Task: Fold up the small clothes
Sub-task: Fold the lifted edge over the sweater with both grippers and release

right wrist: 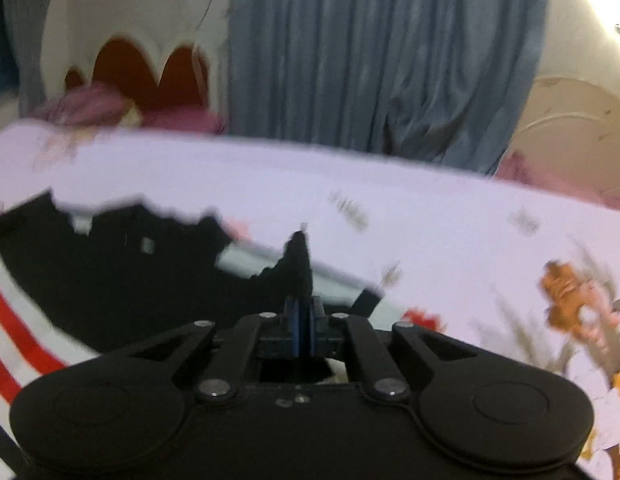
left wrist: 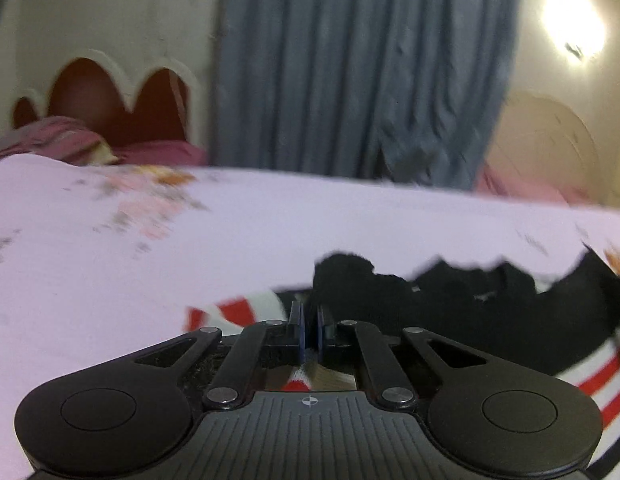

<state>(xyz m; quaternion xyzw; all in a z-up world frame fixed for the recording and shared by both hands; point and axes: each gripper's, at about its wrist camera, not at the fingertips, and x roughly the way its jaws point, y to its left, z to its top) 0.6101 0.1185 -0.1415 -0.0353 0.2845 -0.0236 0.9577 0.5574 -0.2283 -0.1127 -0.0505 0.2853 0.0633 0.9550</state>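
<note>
A small black garment [left wrist: 450, 312] with red and white stripes lies crumpled on the pale floral bedsheet [left wrist: 190, 256]. My left gripper [left wrist: 309, 320] is shut, and a red-and-white striped edge [left wrist: 238, 310] of the garment is pinched between its fingers. In the right wrist view the same garment [right wrist: 110, 280] spreads to the left. My right gripper [right wrist: 304, 320] is shut on a black edge of it, and a peak of black cloth [right wrist: 299, 256] stands up from the fingertips. Both views are blurred.
The bedsheet [right wrist: 450, 248] stretches far ahead and to both sides. Behind the bed hang blue-grey curtains [left wrist: 350, 72]. A red headboard with a white scalloped frame [left wrist: 110, 96] and purple pillows [left wrist: 58, 138] sit at the far left. A bright lamp [left wrist: 570, 24] glares top right.
</note>
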